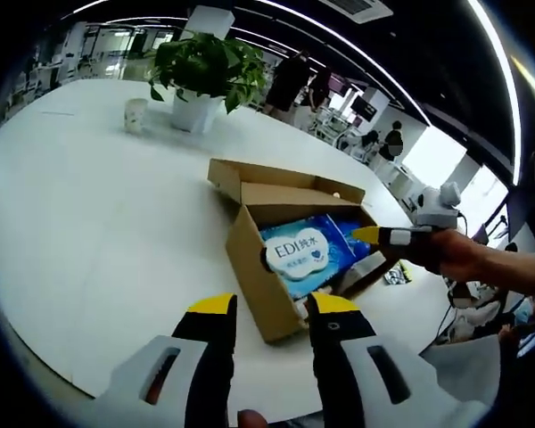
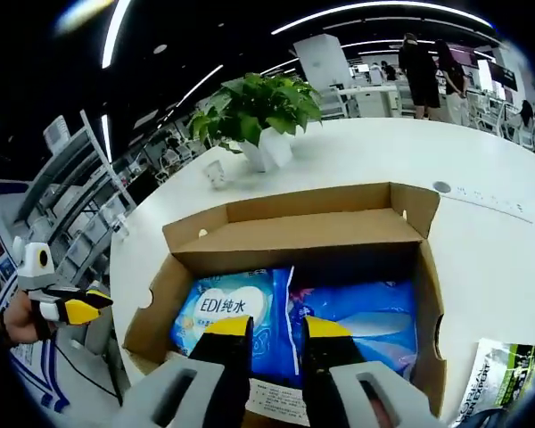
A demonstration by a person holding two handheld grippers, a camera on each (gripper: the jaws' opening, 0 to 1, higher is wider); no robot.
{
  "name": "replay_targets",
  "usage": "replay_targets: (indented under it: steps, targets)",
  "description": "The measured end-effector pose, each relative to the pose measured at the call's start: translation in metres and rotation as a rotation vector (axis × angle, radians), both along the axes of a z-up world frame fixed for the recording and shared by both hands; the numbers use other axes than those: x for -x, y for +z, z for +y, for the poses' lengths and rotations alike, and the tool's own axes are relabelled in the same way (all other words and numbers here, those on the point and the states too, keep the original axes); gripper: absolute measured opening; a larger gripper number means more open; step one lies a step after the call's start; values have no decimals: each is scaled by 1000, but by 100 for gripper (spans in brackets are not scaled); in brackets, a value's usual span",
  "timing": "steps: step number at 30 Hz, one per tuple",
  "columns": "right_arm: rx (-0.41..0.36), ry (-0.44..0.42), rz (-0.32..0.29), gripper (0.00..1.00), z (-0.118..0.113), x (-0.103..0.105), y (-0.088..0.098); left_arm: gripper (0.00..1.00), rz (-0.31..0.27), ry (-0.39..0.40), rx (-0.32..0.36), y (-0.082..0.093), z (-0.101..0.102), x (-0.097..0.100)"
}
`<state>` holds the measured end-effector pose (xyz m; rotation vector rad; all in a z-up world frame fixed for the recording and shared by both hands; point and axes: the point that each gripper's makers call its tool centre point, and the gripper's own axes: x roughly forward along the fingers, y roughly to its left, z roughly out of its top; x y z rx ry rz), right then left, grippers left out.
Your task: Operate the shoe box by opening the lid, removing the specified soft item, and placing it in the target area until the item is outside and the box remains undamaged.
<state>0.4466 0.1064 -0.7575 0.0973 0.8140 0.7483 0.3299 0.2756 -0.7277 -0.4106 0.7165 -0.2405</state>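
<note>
Shoe box (image 1: 272, 259): brown cardboard, lid folded back, centre of the left gripper view on a white table (image 1: 98, 232). Contents: blue soft packs (image 2: 250, 321), one marked "EDI", filling the lower centre of the right gripper view. Left gripper (image 1: 267, 308): jaws parted, empty, short of the box. Right gripper (image 2: 276, 328): jaws parted, poised over the packs, nothing between them. Potted plant (image 1: 201, 76) and paper cup (image 1: 135, 114): upper left. Printed packet (image 2: 499, 379): lower right, beside the box.
</note>
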Motion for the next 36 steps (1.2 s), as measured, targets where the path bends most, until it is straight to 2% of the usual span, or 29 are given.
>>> replay_targets:
  steps: [8,12,14,16,19,25,30,32,36]
  targets:
    - [29,12,29,17,8,-3,-14,32,5,-14,-1,-1,1,-1]
    - [43,42,41,11,14,0,-18,31,9,-10,7,-2,2,-1]
    - [59,37,56,5,14,-6,-25,31,9,-6,9,-2,2,0]
    - [59,37,52,5,18,-10,-29,31,11,-4,14,-4,0,1]
    - [102,58,30,3,16,-22,-39,31,17,-10,18,-7,-5,3]
    - [119,119,-4,0,16,-8,-23,31,19,-23,22,-7,-9,3]
    - [128,137,-17,0,13,-11,-25,30,17,-33,19,-7,-11,0]
    - [131,145,-31,0,12,-7,-19,30,17,-36,21,-7,-13,-2]
    - [131,131,-42,0,7,-15,-17,29,11,-46,22,-5,-18,-5]
